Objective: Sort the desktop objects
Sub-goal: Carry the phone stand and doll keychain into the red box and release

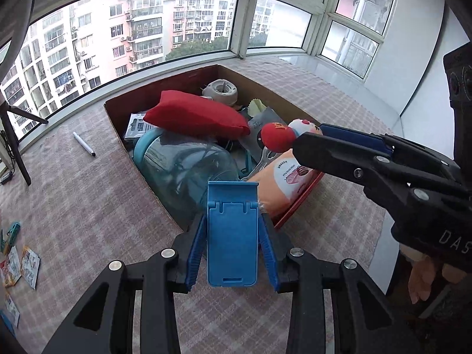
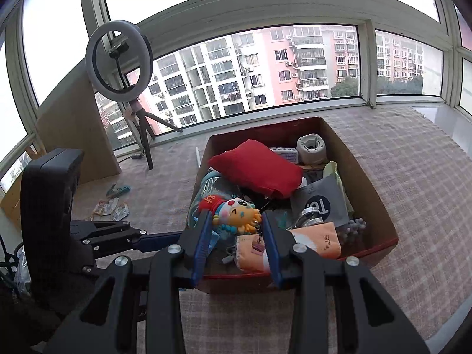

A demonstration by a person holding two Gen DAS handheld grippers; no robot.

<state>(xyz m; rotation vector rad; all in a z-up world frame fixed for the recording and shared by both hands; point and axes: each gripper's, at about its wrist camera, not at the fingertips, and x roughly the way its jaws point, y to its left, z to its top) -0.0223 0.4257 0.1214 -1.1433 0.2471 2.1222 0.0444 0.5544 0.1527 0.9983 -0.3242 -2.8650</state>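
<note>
My left gripper (image 1: pixel 232 221) is shut on a blue folding phone stand (image 1: pixel 231 236), which stands upright between the blue pads just over the near edge of the cardboard box (image 1: pixel 165 88). A small plush doll (image 2: pixel 236 211) with a red hat and an orange body sits between the fingers of my right gripper (image 2: pixel 235 216), which is shut on it above the box (image 2: pixel 368 177). In the left wrist view the right gripper (image 1: pixel 308 137) reaches in from the right with the doll (image 1: pixel 277 137). The left gripper's blue finger (image 2: pixel 159 240) shows at the left of the right wrist view.
The box holds a red cushion (image 1: pixel 197 115), a clear blue jug (image 1: pixel 183 165), an orange tissue pack (image 1: pixel 283 177), a grey pouch (image 2: pixel 321 203) and a white round part (image 2: pixel 311 147). On the checked cloth lie a pen (image 1: pixel 84 144), packets (image 2: pixel 109 206) and a teal clip (image 2: pixel 119 190). A ring light (image 2: pixel 118 59) stands far left.
</note>
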